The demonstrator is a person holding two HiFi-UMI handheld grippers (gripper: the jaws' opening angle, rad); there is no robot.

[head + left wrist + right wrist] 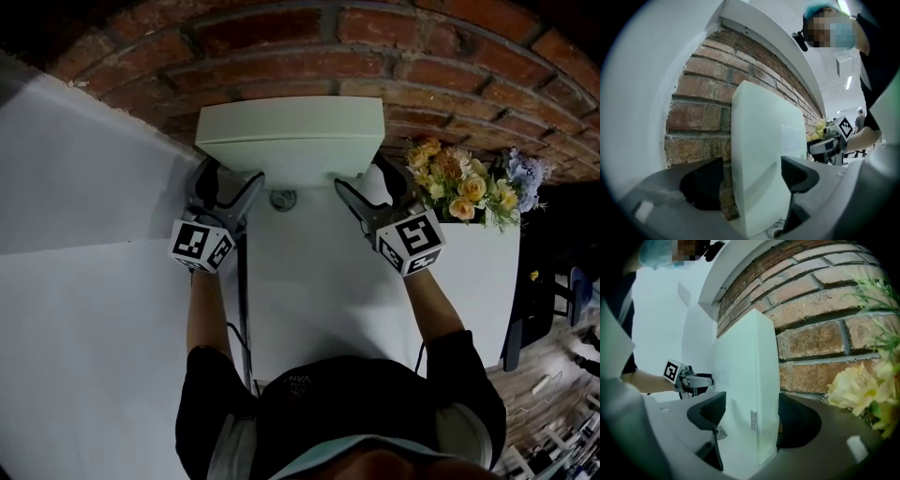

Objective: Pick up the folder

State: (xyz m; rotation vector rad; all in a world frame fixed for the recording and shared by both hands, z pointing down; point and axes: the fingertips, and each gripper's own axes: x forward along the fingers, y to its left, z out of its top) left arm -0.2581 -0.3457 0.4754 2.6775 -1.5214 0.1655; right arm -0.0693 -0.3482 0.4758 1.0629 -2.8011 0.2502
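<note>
A pale box folder [291, 131] stands on its long edge on the white table [309, 291], its back against the brick wall [394, 56]. My left gripper [232, 183] is at the folder's left end and my right gripper [367, 186] at its right end. In the left gripper view the folder [759, 159] rises between the two dark fingers, and the left gripper [750, 180] is open with a gap at the pads. The right gripper view shows the folder's end [761, 380] between the spread fingers of the right gripper [747, 418], which is open too.
A bunch of yellow and blue flowers [464, 187] sits just right of the folder, close to my right gripper. A round cable hole [283, 199] lies in the table in front of the folder. A white panel [84, 187] runs along the left. A dark chair [534, 309] stands at the right.
</note>
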